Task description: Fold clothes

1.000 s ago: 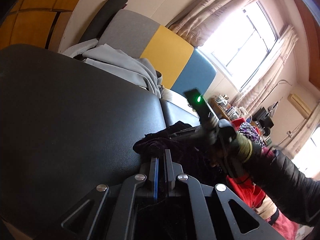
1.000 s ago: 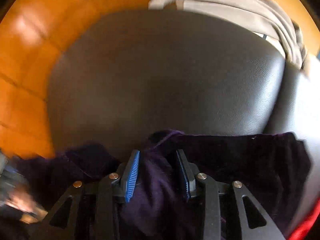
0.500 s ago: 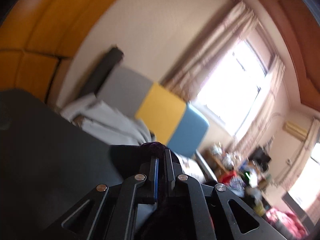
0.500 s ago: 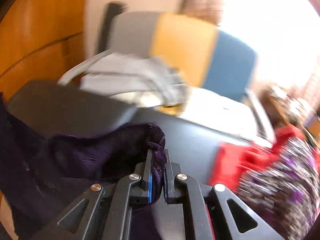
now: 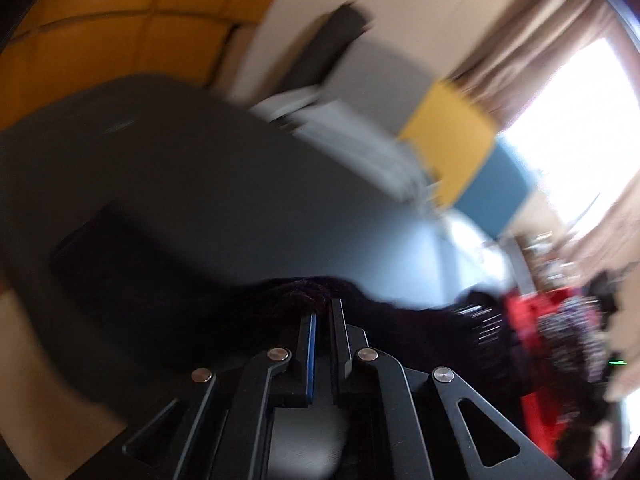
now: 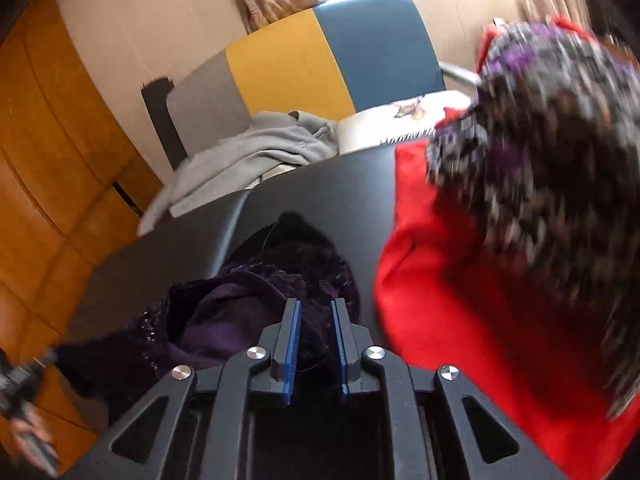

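Right gripper (image 6: 314,320) jaws just reopened, purple garment (image 6: 224,316) seemingly loose between

Left wrist view: rides low behind its own fingers, angled down across the black leather surface (image 5: 224,184), close to it; heavily blurred. Tricolour chair back (image 5: 452,152) at 1 o'clock, window (image 5: 576,128) at 2 o'clock.

Right wrist view: likewise low and angled down, sharper. Same black surface (image 6: 328,188) close ahead, chair back (image 6: 320,60) at 12 o'clock.

Shared: dark purple garment (image 5: 304,300) (image 6: 248,296), red cloth (image 5: 536,320) (image 6: 452,304), grey clothing (image 6: 256,156).
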`<state>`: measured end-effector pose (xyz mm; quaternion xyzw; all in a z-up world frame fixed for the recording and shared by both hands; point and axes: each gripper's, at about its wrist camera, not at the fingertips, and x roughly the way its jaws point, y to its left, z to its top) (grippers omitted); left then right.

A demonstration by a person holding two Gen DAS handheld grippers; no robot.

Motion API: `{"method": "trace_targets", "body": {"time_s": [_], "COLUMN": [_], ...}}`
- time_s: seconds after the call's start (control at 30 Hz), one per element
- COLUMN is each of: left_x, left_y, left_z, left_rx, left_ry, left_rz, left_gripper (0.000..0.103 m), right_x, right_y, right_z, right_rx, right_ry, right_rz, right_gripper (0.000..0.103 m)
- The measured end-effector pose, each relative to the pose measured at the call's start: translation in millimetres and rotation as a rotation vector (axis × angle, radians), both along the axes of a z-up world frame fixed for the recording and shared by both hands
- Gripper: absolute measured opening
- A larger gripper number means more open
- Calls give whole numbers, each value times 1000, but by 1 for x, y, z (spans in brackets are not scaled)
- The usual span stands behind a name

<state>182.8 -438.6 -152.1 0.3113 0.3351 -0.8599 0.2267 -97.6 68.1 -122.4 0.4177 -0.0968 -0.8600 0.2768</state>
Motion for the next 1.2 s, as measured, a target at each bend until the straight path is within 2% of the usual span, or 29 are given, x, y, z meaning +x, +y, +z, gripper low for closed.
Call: {"method": "trace_targets", "body": {"time_s": [0.07,0.17,0.27,0.3,0.37,0.4,0.43,0.47,0.5,0.6,0.63,0.67,0.73,0.93,1.1,1.2], "left_x": [10,28,34,35,39,40,40,32,24,-7,-17,-29,-49,-97,-126,-137], "left_y": [0,-4,-7,-8,-13,-13,-11,-5,1,20,28,35,39,27,40,53], "left_z": [-13,-13,-1,4,19,25,32,37,43,50,48,44,33,6,-8,-18], "left_rx": [14,46,30,15,-5,-17,-35,-82,-129,-300,-365,-437,-495,-392,-317,-300], "left_ry": [-51,-43,-37,-37,14,54,88,91,94,66,51,22,-12,-54,-69,-120], "left_rz": [18,22,19,24,68,73,70,27,-16,-184,-262,-330,-450,-704,-886,-955], "left_gripper": [6,11,23,23,27,32,49,69,76,80,86,86,86,86,86,85], "right_x": [12,29,51,57,63,68,74,81,84,88,86,83,78,75,71,78], "right_y": [-4,-12,-28,-37,-60,-72,-83,-89,-98,-126,-135,-141,-153,-170,-175,-181], "right_z": [-3,1,9,10,7,5,2,0,-3,-15,-19,-24,-35,-60,-71,-69], "right_rx": [-20,-20,-5,5,38,52,65,56,65,98,109,115,127,130,126,153], "right_ry": [4,32,49,51,48,39,30,16,14,4,-6,-22,-55,-117,-170,-124], "right_rz": [18,85,209,265,352,390,426,458,482,544,562,573,593,636,648,697], "right_gripper": [21,23,23,24,25,25,25,25,25,26,26,26,26,26,26,24]}}
